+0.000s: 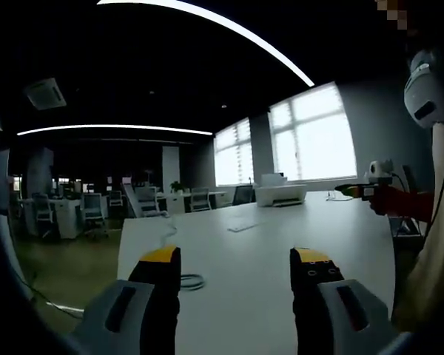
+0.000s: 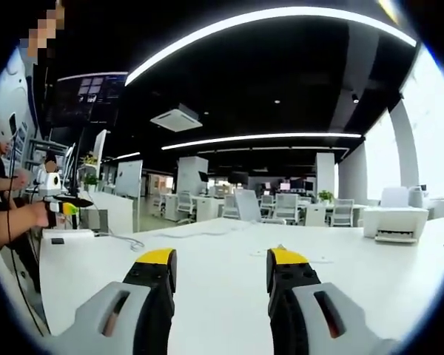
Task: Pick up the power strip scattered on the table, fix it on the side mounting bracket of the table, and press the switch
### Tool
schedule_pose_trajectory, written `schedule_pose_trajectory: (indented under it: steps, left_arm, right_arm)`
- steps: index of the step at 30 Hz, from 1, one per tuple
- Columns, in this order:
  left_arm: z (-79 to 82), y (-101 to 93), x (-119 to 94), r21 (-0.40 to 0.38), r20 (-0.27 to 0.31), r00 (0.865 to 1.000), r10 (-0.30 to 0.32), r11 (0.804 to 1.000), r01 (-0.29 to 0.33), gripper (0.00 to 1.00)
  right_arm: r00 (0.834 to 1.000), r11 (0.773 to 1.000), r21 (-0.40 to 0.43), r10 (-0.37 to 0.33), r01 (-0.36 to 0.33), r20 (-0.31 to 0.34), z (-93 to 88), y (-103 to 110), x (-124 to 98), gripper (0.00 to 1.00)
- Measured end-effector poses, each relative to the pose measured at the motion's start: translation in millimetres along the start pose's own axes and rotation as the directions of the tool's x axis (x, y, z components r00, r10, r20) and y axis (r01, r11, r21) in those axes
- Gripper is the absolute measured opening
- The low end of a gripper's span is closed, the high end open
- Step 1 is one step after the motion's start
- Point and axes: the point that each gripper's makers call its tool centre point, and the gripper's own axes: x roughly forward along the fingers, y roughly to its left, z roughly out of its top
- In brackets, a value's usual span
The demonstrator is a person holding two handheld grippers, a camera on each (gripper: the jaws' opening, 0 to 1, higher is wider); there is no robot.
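At bottom of left gripper view, left gripper (image 1: 237, 270) has both yellow-tipped jaws spread wide, nothing btwn them but bare white table (image 1: 281, 296). Released, not touching anything. Just beside its left jaw tip a grey cable (image 1: 193, 282) lies looped near the table edge, w/ a thin run going further back along the tabletop. Mid-table, well apart from the jaws, a flat pale slab (image 1: 243, 225) lies on the surface; could be the power strip, but too small and washed out to tell for sure. Further back a white printer (image 1: 281, 194) sits near the bright windows (image 1: 314, 140). At right edge a person's hand (image 1: 388, 200) holds the right gripper (image 1: 349, 190) over the table's far side.

Right gripper view: right gripper (image 2: 220, 270) also slack, jaws apart w/ only tabletop (image 2: 222, 310) showing in the gap, gripping nothing. A low flat white strip-like thing (image 2: 200, 231) lies far across the table, and a thin flat item (image 2: 300, 258) lies just past the right jaw tip; can't tell what either is. Cable (image 2: 126, 240) trails at the left corner. Left gripper (image 2: 74, 203) shows at left edge, held in a hand (image 2: 35, 214), above a white box (image 2: 63, 237). Printer (image 2: 394, 222) at right.

Labels/writing: none big or sharp enough to read in either view. Rows of office chairs (image 2: 285, 207) and desks sit behind, under long ceiling light strips (image 2: 274, 137).
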Motion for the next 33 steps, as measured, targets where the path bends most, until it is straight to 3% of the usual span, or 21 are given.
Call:
schedule_pose_trajectory:
  steps: [33]
  left_arm:
    - [-2.2, -3.2, 3.9, 0.0, -0.005, 1.0, 0.006, 1.0, -0.006, 0.64]
  right_arm:
    - [1.0, 1.0, 0.024, -0.019, 0.019, -0.004, -7.7, -6.9, -3.2, 0.44]
